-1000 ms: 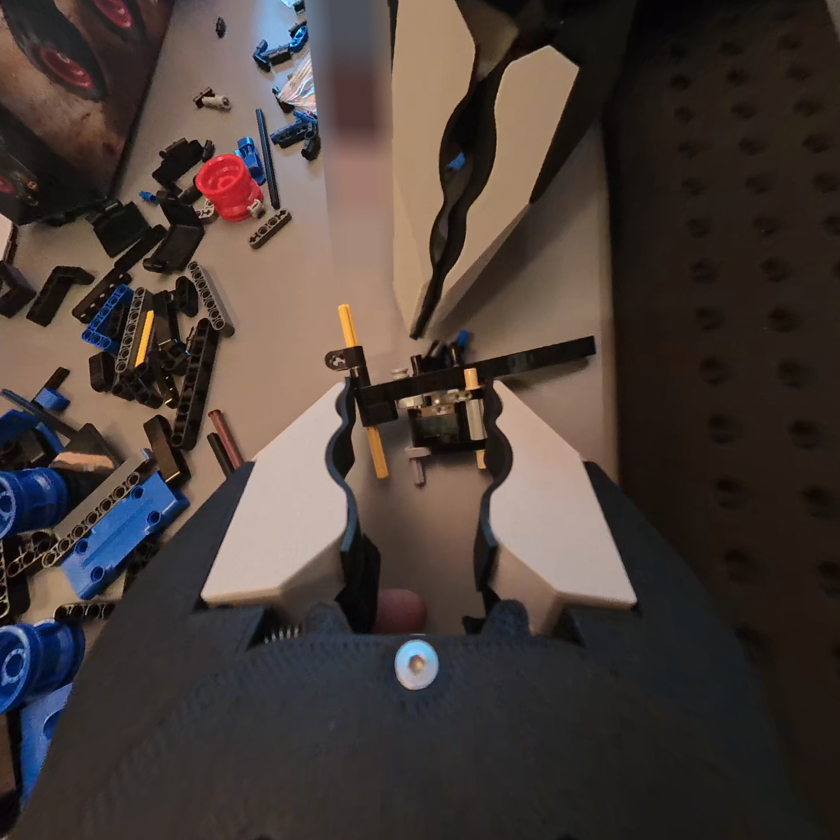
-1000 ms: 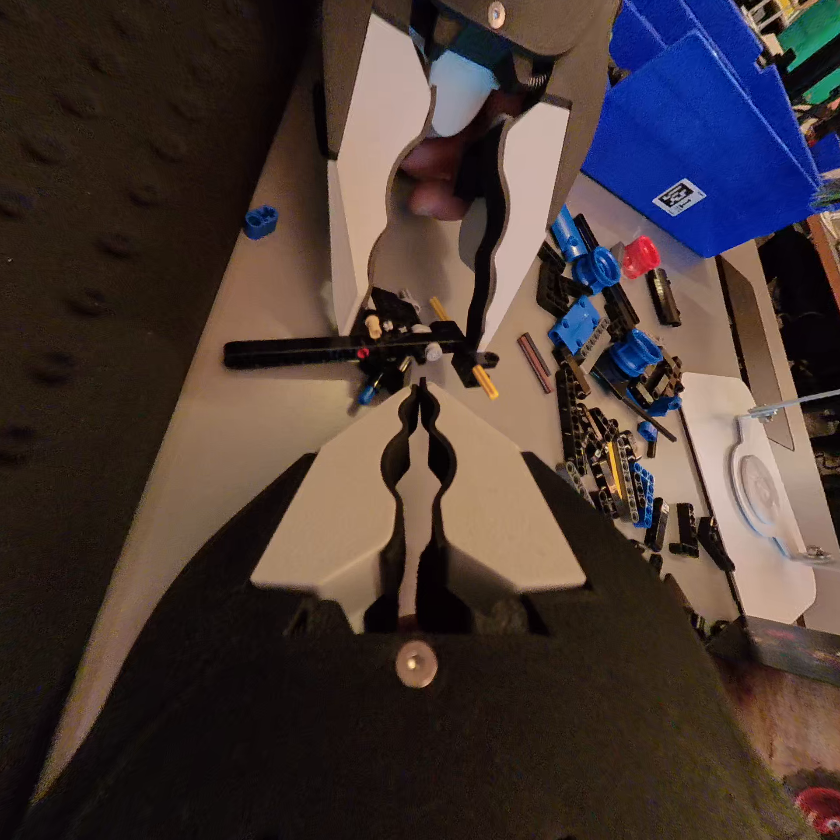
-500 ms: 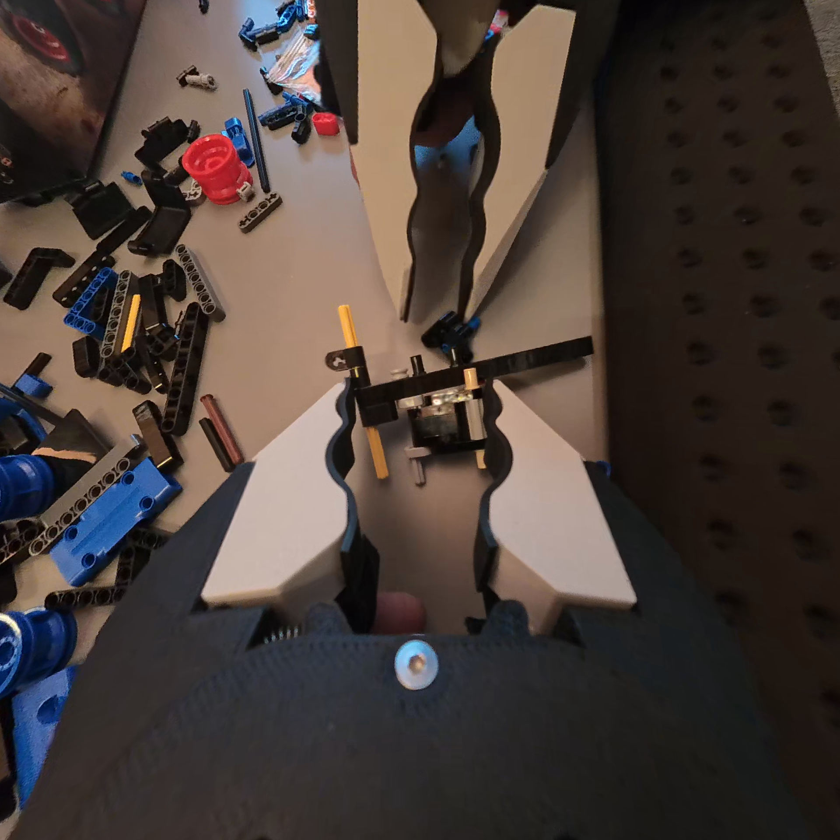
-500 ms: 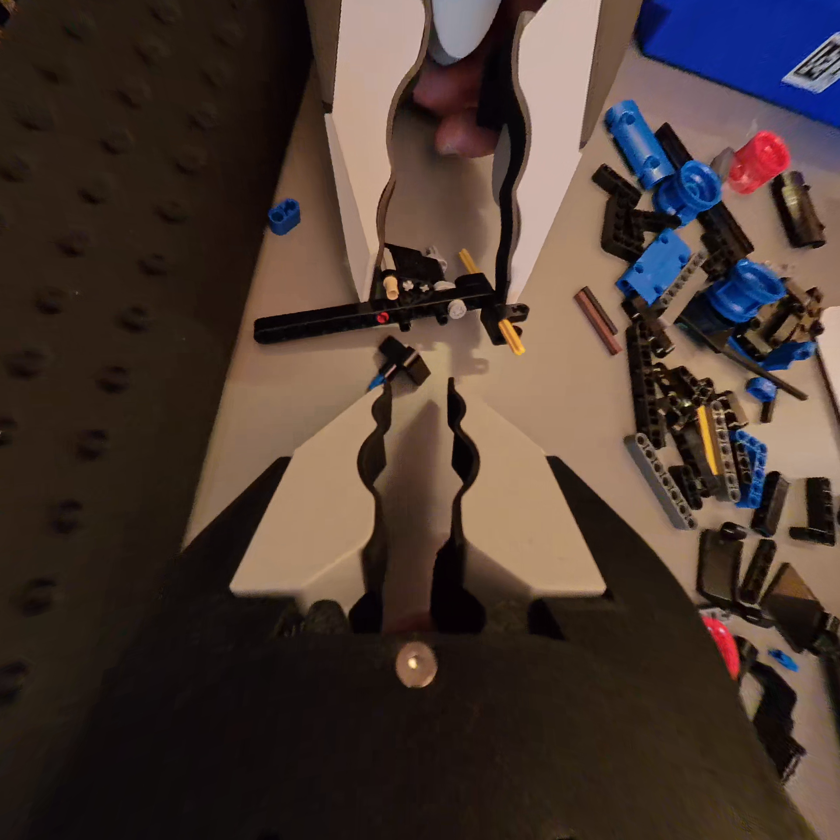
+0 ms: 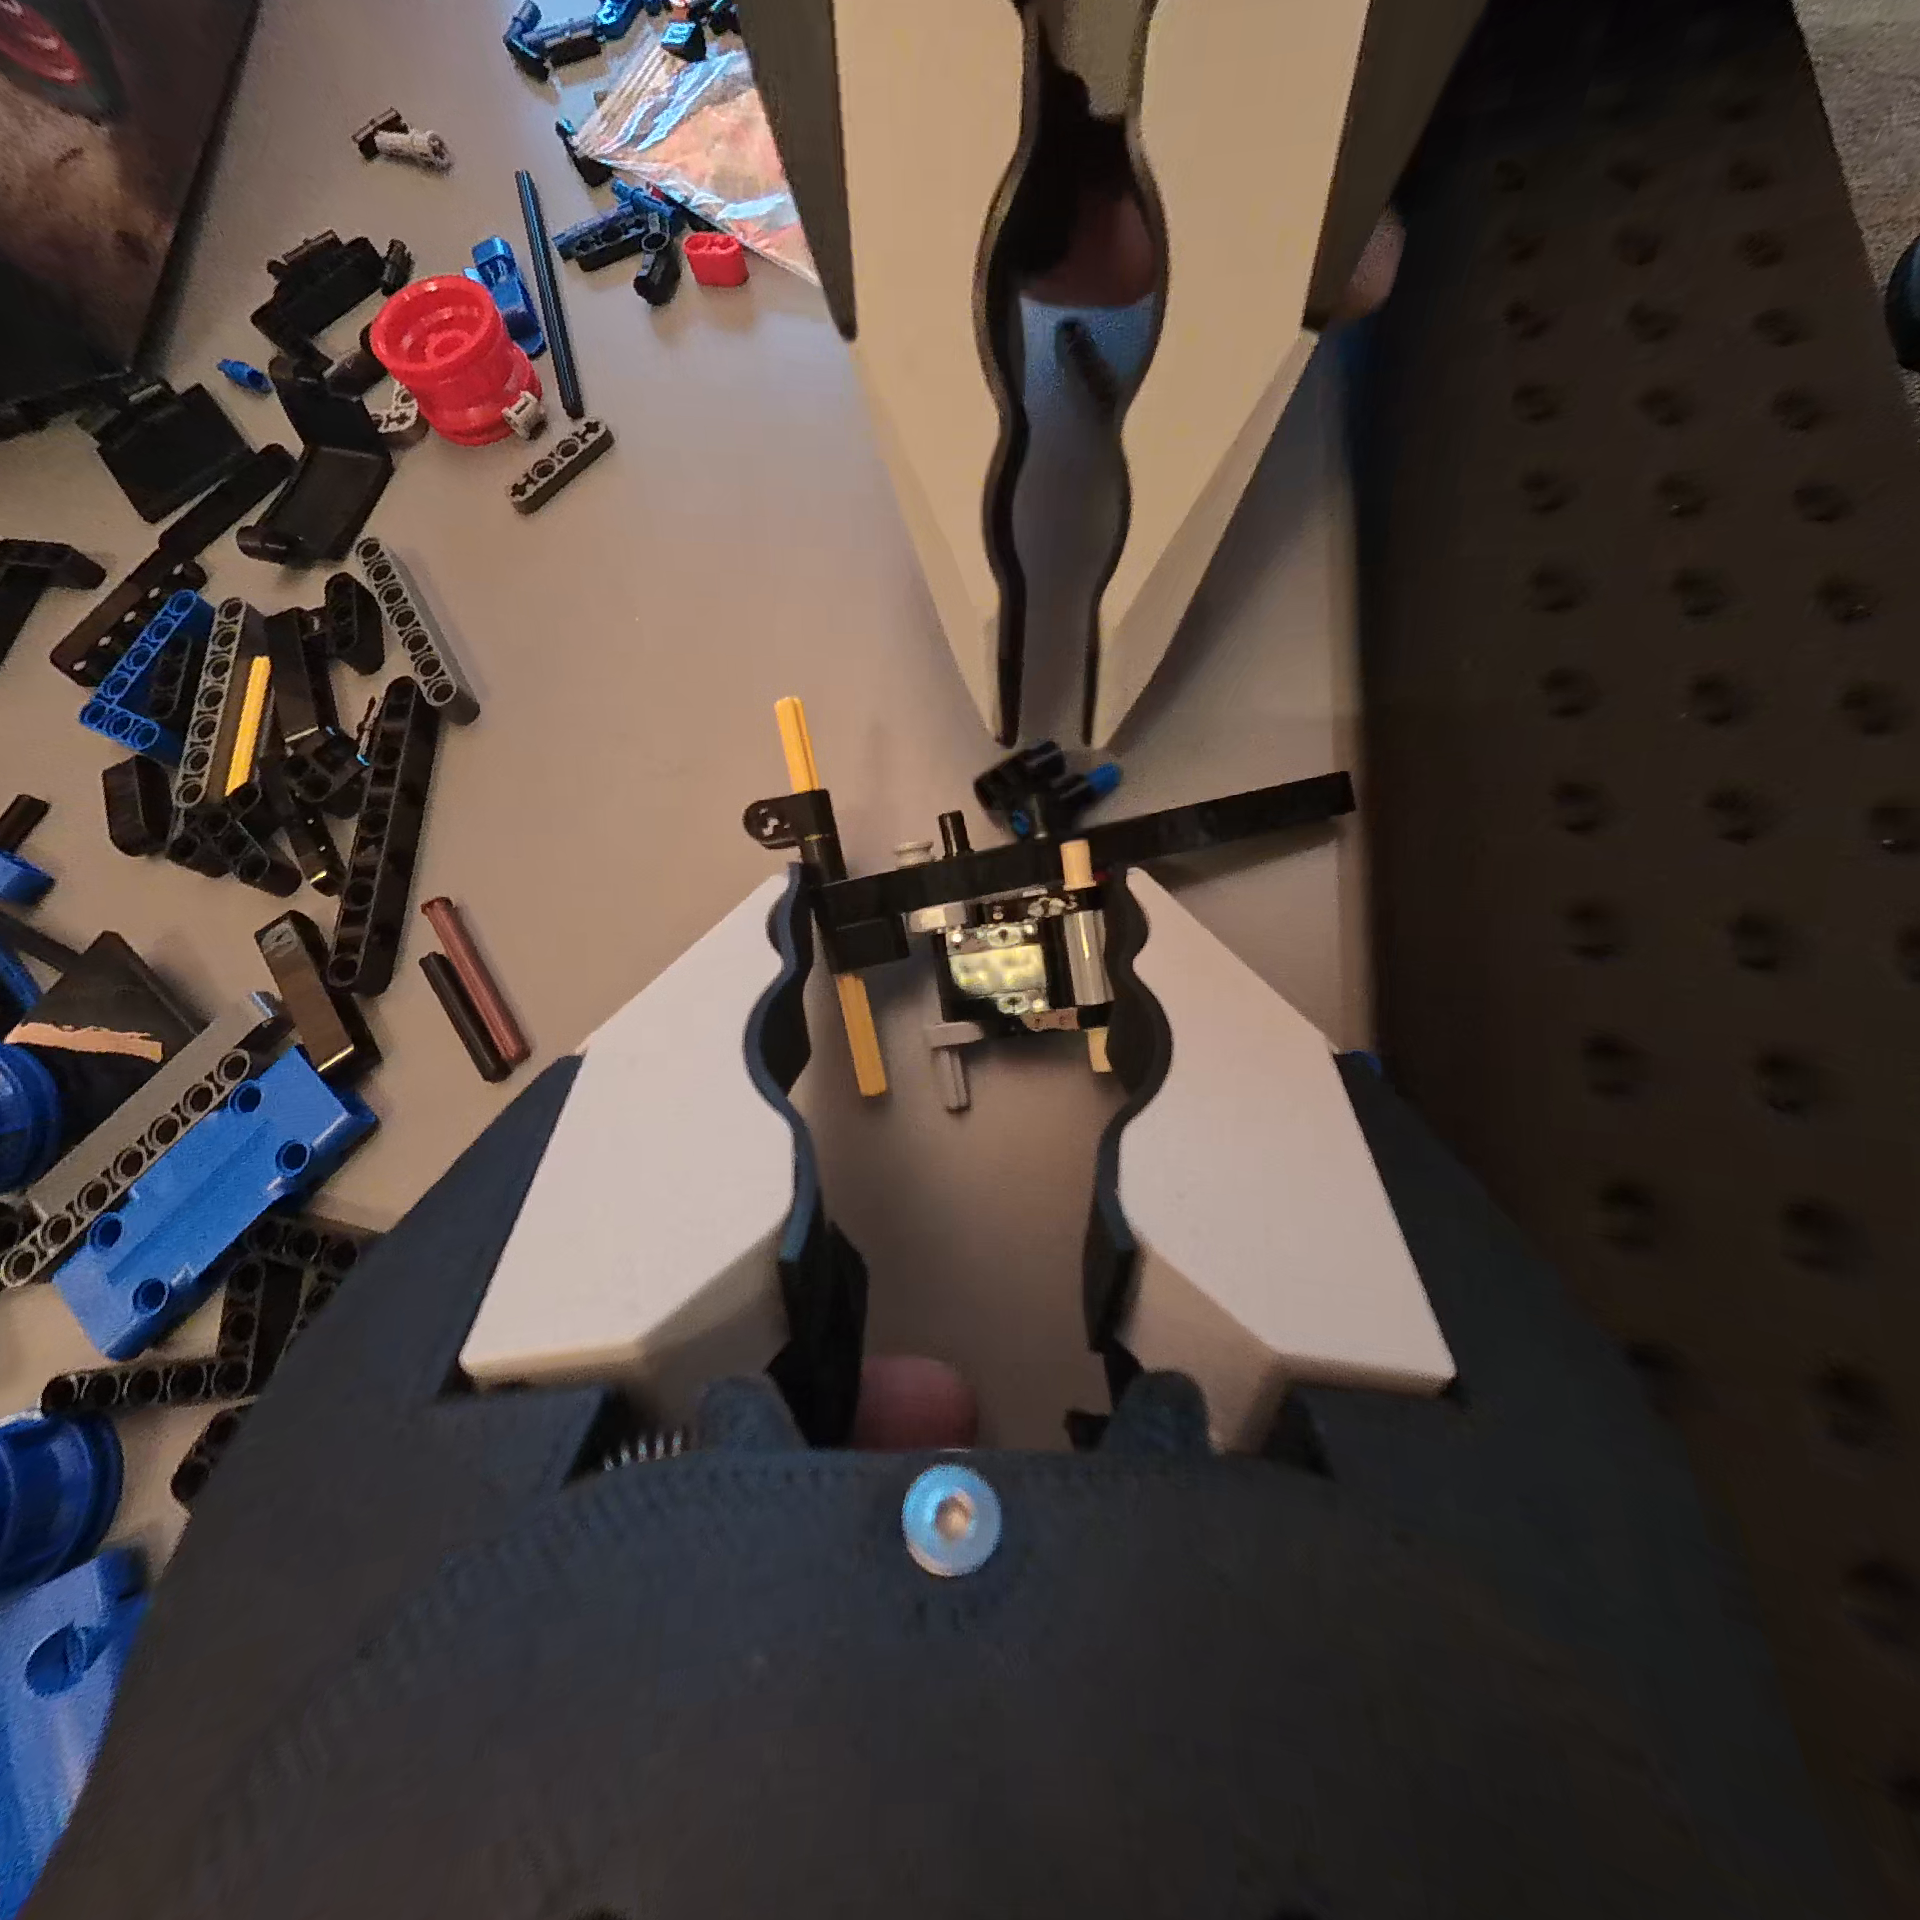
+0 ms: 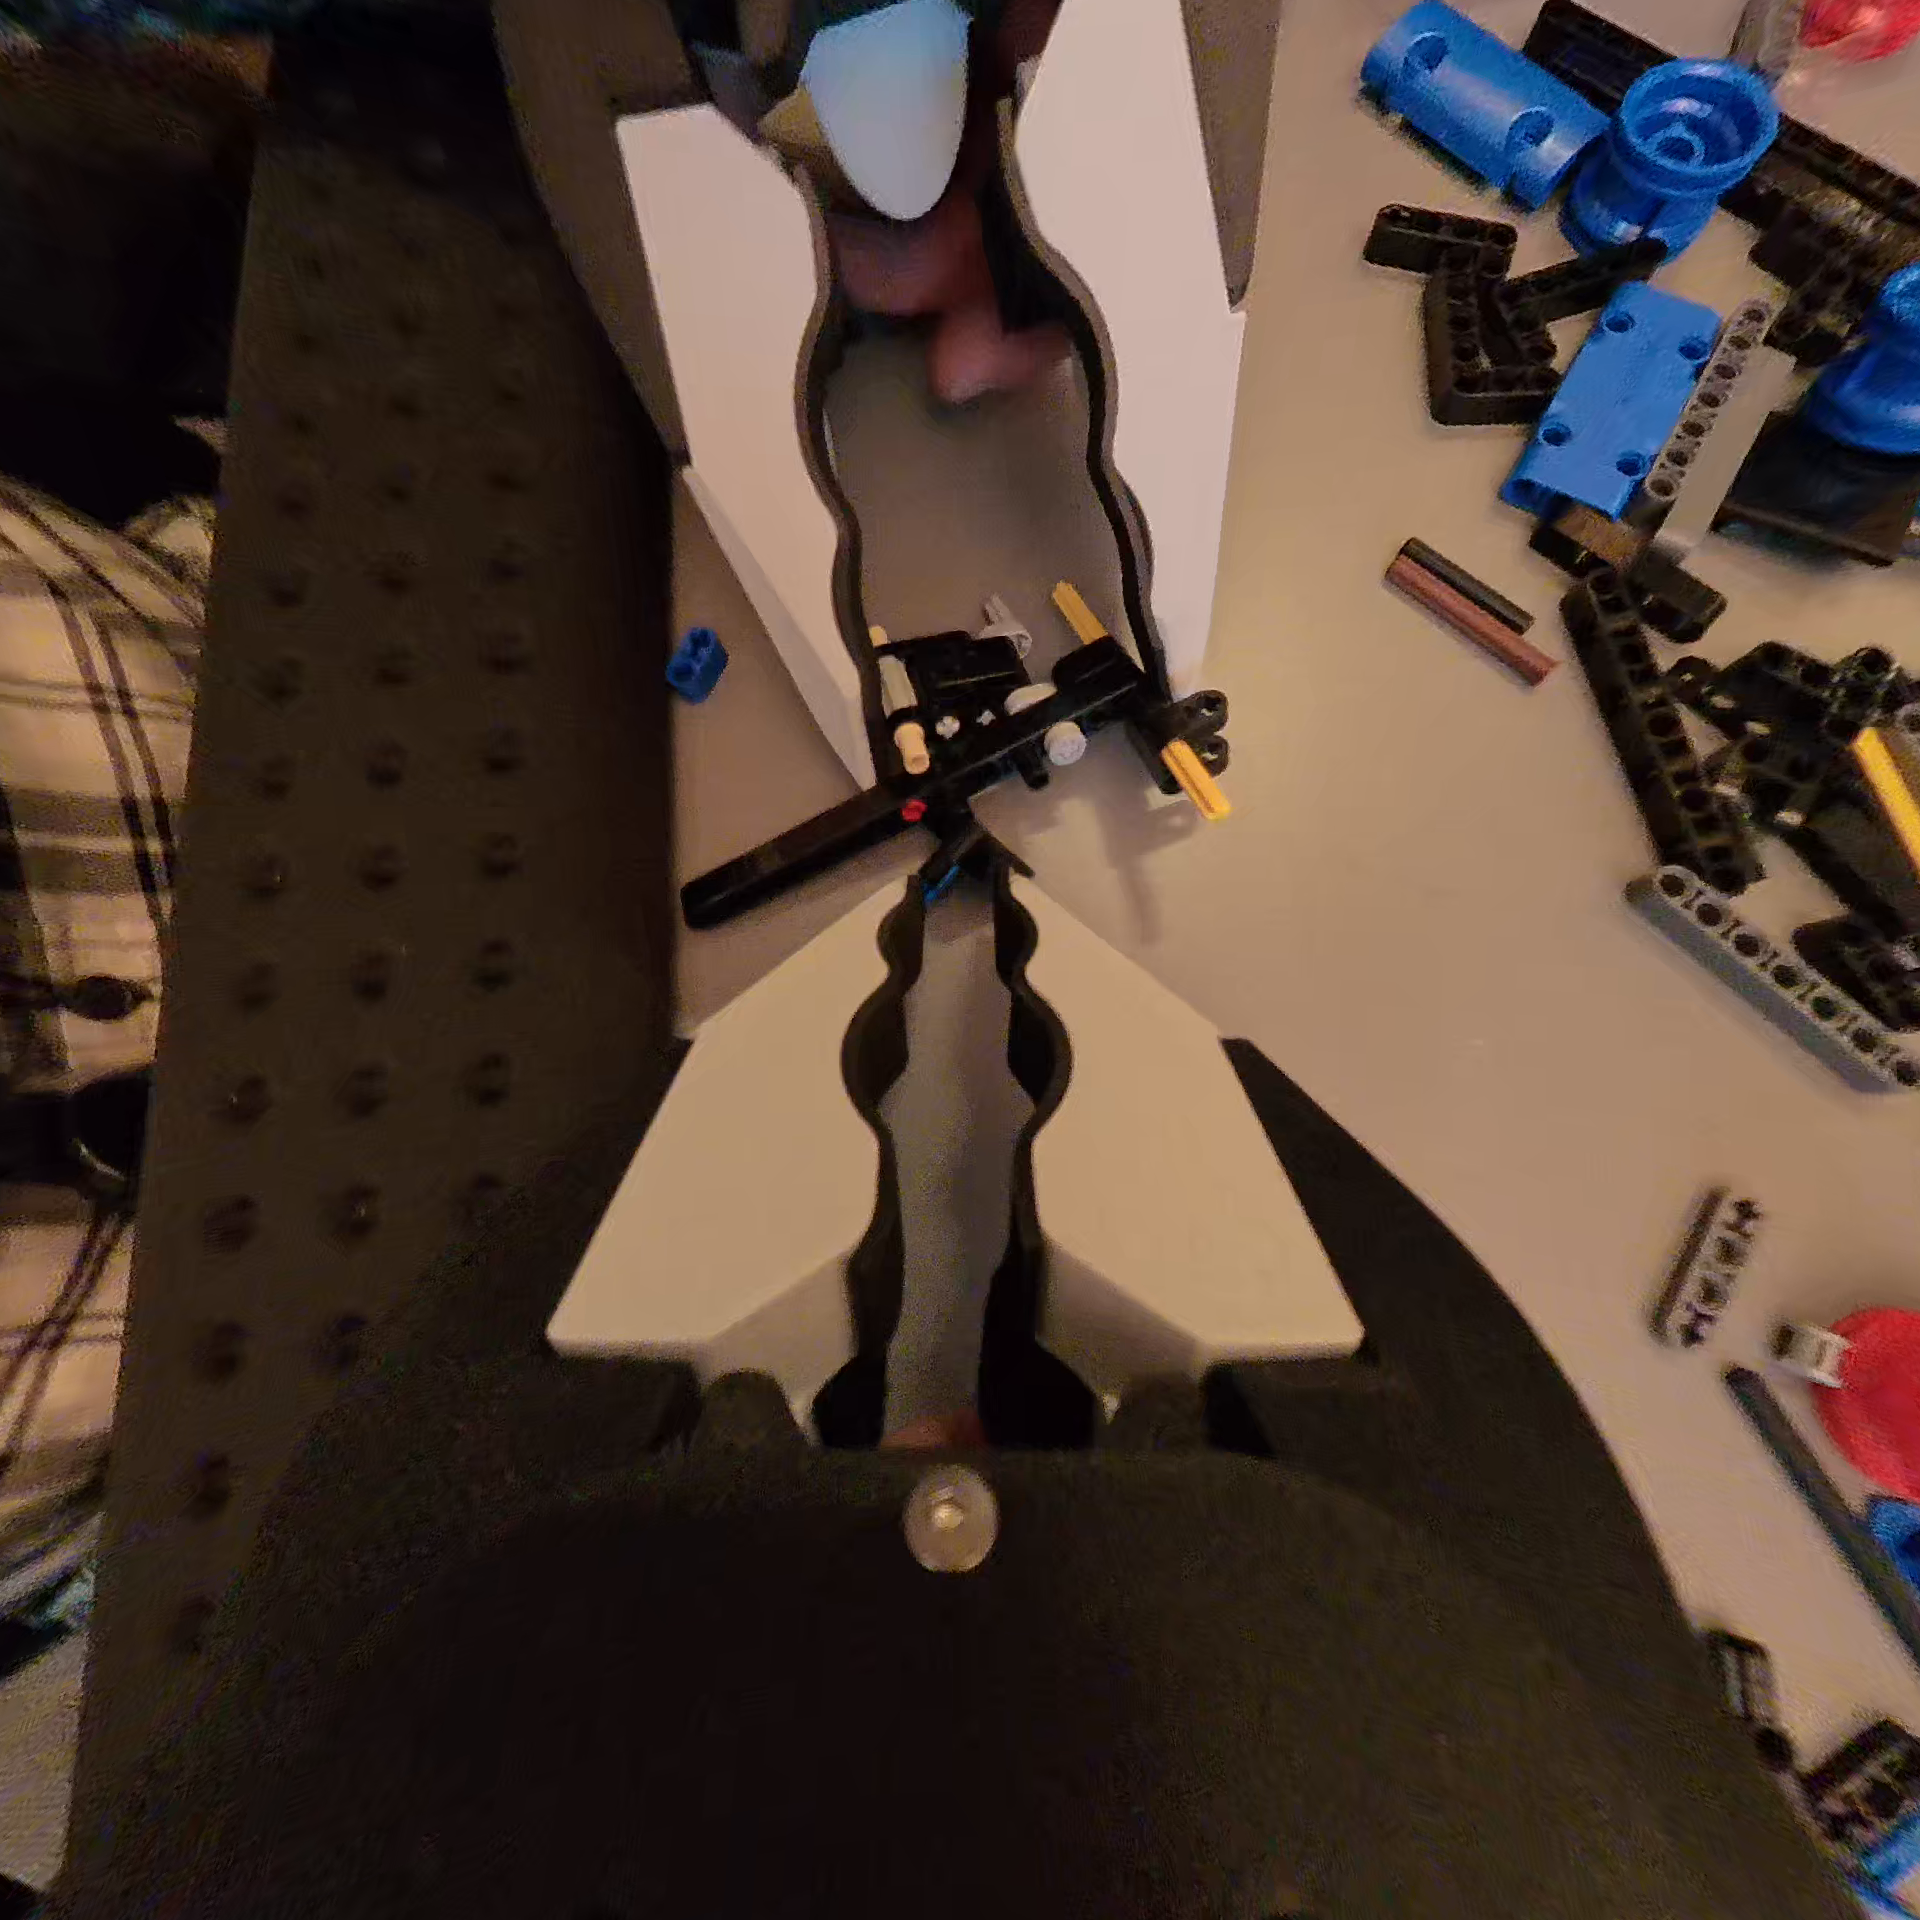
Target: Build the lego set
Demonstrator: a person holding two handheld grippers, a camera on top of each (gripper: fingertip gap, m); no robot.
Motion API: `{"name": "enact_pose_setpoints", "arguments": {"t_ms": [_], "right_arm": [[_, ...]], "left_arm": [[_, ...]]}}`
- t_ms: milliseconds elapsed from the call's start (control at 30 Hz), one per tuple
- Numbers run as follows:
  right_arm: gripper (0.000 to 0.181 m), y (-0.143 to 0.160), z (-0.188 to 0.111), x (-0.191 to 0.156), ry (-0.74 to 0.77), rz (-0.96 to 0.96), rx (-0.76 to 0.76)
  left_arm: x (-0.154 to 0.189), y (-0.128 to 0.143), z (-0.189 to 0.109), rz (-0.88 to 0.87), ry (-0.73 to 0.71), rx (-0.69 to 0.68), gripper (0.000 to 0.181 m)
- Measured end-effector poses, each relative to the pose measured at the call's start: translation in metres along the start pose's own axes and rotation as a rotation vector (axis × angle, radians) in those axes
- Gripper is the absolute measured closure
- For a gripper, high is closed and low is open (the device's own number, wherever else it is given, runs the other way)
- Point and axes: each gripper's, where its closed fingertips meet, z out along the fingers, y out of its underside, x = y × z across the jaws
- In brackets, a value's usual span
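A small black assembly (image 5: 1195,826) with a long black beam, a yellow axle and grey parts sits low over the grey table. My left gripper (image 5: 961,904) is shut on it, one finger on each side. It also shows in the right wrist view (image 6: 966,665), held by the left gripper (image 6: 1023,717). My right gripper (image 6: 956,885) faces it from the opposite side, jaws narrow, closed on a small black connector with a blue pin (image 6: 956,854). In the left wrist view the connector (image 5: 1023,774) sits at the right gripper's (image 5: 1044,740) tips and touches the beam.
Loose black, grey and blue beams (image 5: 260,727) lie to the left, with a red wheel hub (image 5: 452,358), a blue panel (image 5: 197,1184) and a plastic bag (image 5: 675,114). A dark dotted surface (image 5: 1662,935) borders the table at the assembly's side. A small blue piece (image 6: 694,665) lies near that edge. My two grippers' fingertips are within a few centimetres of each other. The small blue piece (image 6: 694,665) sits 5 centimeters or so from the ends of my left fingers.
The right gripper was shut, opened with the connector lying in front of it, then narrowed onto it and moved it against the beam. The left gripper kept hold of the assembly.
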Motion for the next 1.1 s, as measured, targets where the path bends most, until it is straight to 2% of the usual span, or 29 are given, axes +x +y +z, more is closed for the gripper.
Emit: {"name": "enact_pose_setpoints", "arguments": {"t_ms": [100, 267, 433, 767, 1100], "right_arm": [[0.171, 0.008, 0.009, 0.006, 0.043, 0.029, -0.055], [0.168, 0.005, 0.001, 0.007, 0.038, 0.049, -0.044], [0.167, 0.004, 0.006, -0.011, 0.003, 0.055, -0.084], [0.173, 0.003, 0.015, -0.004, 0.057, 0.128, -0.074], [0.178, 0.004, 0.002, 0.003, 0.167, -0.332, -0.083]], "left_arm": [[0.0, 0.001, 0.0, -0.004, 0.001, -0.006, 0.126], [0.0, 0.002, 0.0, -0.009, 0.005, -0.009, 0.126], [0.0, 0.002, 0.0, -0.011, 0.009, -0.012, 0.126], [0.0, 0.002, -0.001, -0.02, 0.014, -0.006, 0.126], [-0.001, 0.001, -0.004, -0.034, 0.029, 0.013, 0.126]]}}
